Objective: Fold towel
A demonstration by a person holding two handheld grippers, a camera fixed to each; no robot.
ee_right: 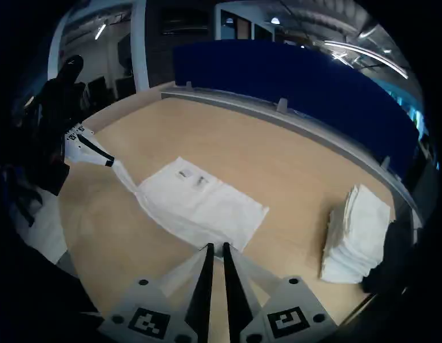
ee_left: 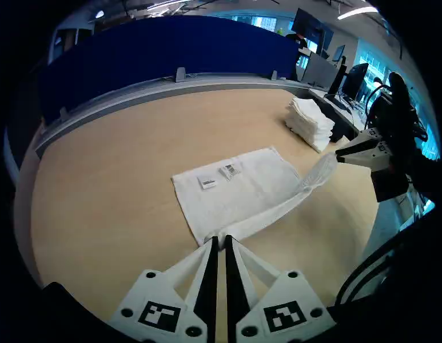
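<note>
A white towel [ee_left: 243,186] lies spread on the wooden table, two small labels on it. Its near edge is lifted and stretched taut between the two grippers. My left gripper [ee_left: 221,241] is shut on one corner of that edge. At the right of the left gripper view the right gripper [ee_left: 338,154] pinches the other corner. In the right gripper view the towel [ee_right: 200,208] runs from my right gripper [ee_right: 215,248], shut on its corner, out to the left gripper [ee_right: 111,163] at far left.
A stack of folded white towels [ee_left: 309,120] [ee_right: 355,231] sits near the table's side edge. A blue partition [ee_left: 163,51] runs along the back of the table [ee_left: 106,188]. Monitors and a dark chair stand beyond the table's end.
</note>
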